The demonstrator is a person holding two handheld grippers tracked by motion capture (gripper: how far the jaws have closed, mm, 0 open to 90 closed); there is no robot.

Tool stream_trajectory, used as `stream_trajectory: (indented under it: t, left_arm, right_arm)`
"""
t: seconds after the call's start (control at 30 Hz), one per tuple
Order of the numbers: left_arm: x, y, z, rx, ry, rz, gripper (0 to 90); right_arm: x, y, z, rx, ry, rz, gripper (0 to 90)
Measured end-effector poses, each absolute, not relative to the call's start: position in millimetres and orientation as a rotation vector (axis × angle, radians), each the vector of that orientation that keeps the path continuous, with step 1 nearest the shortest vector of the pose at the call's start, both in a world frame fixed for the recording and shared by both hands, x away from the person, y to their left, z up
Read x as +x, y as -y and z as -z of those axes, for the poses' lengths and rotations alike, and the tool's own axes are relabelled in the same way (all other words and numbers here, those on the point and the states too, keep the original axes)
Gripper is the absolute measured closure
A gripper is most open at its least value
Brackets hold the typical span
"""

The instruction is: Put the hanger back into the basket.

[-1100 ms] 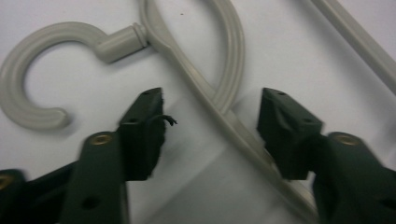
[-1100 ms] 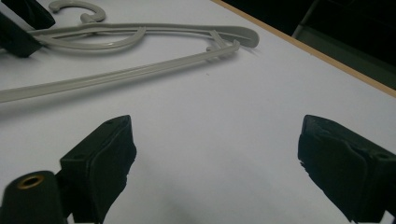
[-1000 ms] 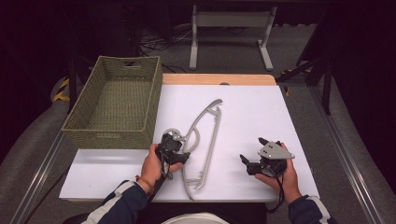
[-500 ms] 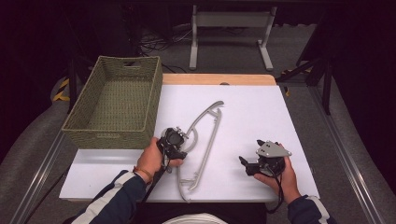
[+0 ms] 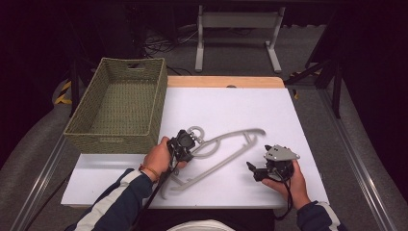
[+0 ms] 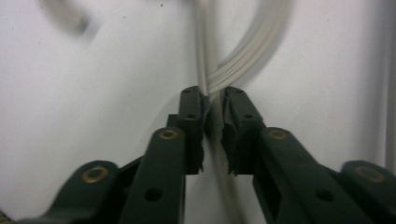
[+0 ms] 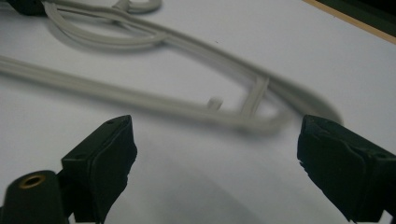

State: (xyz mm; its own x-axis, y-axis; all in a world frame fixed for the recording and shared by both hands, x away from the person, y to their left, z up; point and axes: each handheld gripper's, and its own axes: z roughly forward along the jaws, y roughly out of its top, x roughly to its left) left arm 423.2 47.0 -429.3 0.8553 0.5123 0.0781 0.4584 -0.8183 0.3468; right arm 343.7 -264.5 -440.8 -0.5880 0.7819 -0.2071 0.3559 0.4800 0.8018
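A grey plastic clothes hanger lies on the white table top, its hook at the left. My left gripper has just been closing and is now shut on the hanger near the hook. In the left gripper view the pale bars of the hanger run up from between the pressed jaws of my left gripper. My right gripper rests near the front right, open, pointing left at the hanger's far end. In the right gripper view the hanger lies beyond the wide jaws of my right gripper.
A woven green basket stands at the table's left, just behind the left hand. A wooden strip edges the far side. Bare white surface lies beyond the hanger and to its right.
The left gripper closed on the hanger and moved a little right and away. The hanger swung, its far end going right and nearer. The right gripper kept still.
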Motion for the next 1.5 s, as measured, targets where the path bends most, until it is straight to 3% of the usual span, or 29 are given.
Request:
stream_trajectory:
  t: [0.17,0.37,0.63,1.13,1.5]
  left_arm:
    - [418,-41,428,2.725,-0.68,-0.415,81.9]
    - [415,-46,420,2.617,-0.682,-0.576,82.0]
    - [415,-57,404,2.496,-0.693,-0.661,82.1]
    - [412,-86,351,2.274,-0.746,-0.732,82.1]
    - [412,-106,318,2.216,-0.772,-0.718,82.1]
  right_arm:
    - [342,269,436,0.94,-2.133,-1.015,11.8]
    - [336,274,428,0.905,-2.047,-1.08,11.8]
    - [333,272,427,0.859,-2.043,-1.091,11.8]
    - [331,271,427,0.834,-2.02,-1.098,11.8]
    - [333,271,430,0.841,-2.035,-1.091,11.8]
